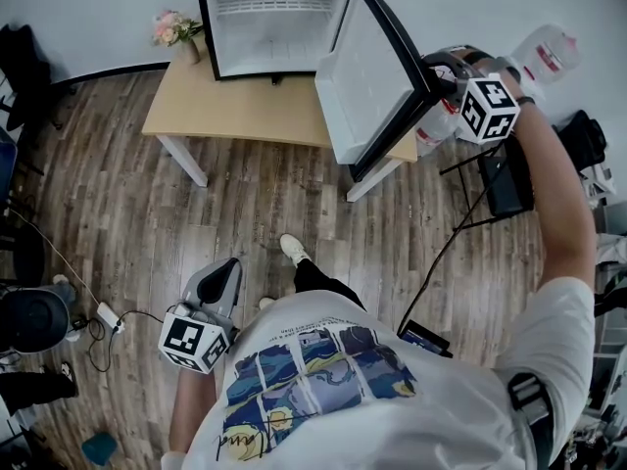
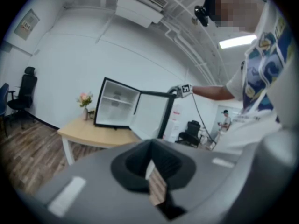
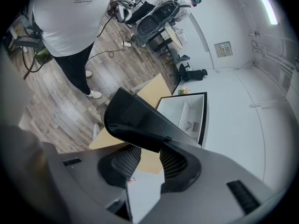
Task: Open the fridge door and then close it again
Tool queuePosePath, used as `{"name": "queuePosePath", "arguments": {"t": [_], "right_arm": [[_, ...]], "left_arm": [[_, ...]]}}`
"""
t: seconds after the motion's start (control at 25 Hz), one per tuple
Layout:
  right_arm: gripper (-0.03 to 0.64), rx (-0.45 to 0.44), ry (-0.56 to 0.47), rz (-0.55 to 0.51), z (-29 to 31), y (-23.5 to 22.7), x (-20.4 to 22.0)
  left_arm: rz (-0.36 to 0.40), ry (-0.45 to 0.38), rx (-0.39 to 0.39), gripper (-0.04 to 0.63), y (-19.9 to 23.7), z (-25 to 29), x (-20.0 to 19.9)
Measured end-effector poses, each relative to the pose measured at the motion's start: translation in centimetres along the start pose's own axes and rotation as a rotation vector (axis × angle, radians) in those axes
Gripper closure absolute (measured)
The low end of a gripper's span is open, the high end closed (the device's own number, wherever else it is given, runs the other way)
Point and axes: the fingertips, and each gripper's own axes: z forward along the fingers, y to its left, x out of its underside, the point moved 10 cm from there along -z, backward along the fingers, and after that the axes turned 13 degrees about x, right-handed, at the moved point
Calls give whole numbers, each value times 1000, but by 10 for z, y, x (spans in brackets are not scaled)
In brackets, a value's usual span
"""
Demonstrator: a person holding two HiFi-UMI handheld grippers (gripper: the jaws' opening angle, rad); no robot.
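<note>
Standing wide open on the fridge at the far table, the fridge door is clamped at its outer edge by the right gripper, so opening appears complete and closing outstanding, while the left gripper hangs near, jaws nearly together, empty.

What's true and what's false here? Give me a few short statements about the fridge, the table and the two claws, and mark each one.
1. The fridge door stands open. True.
2. The right claw hangs free of the door. False: it is closed on the door's outer edge.
3. The fridge is packed with food. False: its inside looks empty.
4. A vase of flowers stands on the table beside the fridge. True.
5. The left claw holds a bottle. False: it is shut on nothing and hangs low, away from the fridge.
</note>
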Motion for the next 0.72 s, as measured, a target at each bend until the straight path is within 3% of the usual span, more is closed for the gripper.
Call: {"name": "queuePosePath", "arguments": {"t": [0.72], "right_arm": [[516, -4, -35, 27, -1, -8, -18]], "left_arm": [[9, -10, -18, 588, -6, -8, 0]]}}
